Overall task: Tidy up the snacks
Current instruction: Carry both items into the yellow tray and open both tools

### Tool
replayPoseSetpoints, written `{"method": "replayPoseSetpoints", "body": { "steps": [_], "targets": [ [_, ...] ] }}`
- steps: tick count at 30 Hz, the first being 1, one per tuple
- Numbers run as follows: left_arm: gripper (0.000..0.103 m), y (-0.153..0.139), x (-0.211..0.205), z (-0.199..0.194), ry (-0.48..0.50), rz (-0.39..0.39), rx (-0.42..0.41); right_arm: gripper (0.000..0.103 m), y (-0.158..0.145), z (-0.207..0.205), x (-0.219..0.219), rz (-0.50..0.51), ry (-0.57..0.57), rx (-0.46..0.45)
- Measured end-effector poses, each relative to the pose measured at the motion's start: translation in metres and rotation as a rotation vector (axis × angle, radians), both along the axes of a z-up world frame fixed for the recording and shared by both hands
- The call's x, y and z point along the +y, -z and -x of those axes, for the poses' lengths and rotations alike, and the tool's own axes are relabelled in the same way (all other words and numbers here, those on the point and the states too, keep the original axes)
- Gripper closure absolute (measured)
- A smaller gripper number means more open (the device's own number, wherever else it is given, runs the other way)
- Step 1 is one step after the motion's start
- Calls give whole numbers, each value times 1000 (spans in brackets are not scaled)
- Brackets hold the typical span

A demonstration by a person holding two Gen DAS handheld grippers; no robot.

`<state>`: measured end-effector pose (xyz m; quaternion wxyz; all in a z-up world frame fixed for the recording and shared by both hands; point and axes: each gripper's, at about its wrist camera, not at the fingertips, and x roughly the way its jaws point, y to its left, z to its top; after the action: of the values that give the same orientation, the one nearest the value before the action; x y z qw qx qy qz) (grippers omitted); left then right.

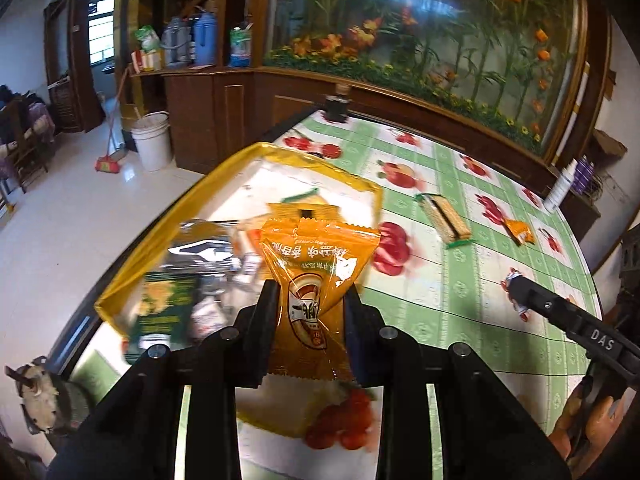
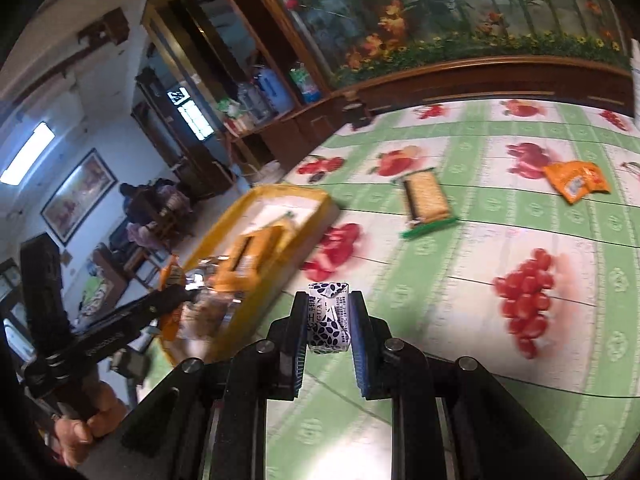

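- The left gripper (image 1: pixel 311 300) is pinching an orange snack packet (image 1: pixel 316 276) in narrow jaws, just short of the yellow tray (image 1: pixel 160 236) lying ahead.
- The right gripper (image 2: pixel 329 322) is clamping a small white wrapped candy (image 2: pixel 328 320) tightly, the tray lying ahead and left.
- Several snacks are already sitting in the tray.
- Beyond both jaws, a biscuit pack (image 2: pixel 426 200) and an orange pouch (image 2: pixel 578 178) are waiting on the worktop (image 2: pixel 460 340).

Left claw (image 1: pixel 311 300) clamping orange snack packet (image 1: pixel 316 276), yellow tray (image 1: pixel 168 236) beyond, contents blurred, perhaps packets
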<state>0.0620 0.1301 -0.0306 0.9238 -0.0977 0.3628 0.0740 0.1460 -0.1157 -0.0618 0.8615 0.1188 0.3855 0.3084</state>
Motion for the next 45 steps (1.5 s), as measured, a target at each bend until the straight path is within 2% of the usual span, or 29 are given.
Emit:
{"method": "replayPoseSetpoints", "body": {
  "steps": [8,17,45],
  "targets": [
    [75,3,44,10,-80,25,-7,83,-17,4,60,-7,-84,-42],
    [75,7,55,11,-112,-6,-4,83,-18,-5,111,-2,-147,-47],
    [75,16,62,-11,-158,-104,36,83,3,-56,170,36,-163,-14]
  ]
}}
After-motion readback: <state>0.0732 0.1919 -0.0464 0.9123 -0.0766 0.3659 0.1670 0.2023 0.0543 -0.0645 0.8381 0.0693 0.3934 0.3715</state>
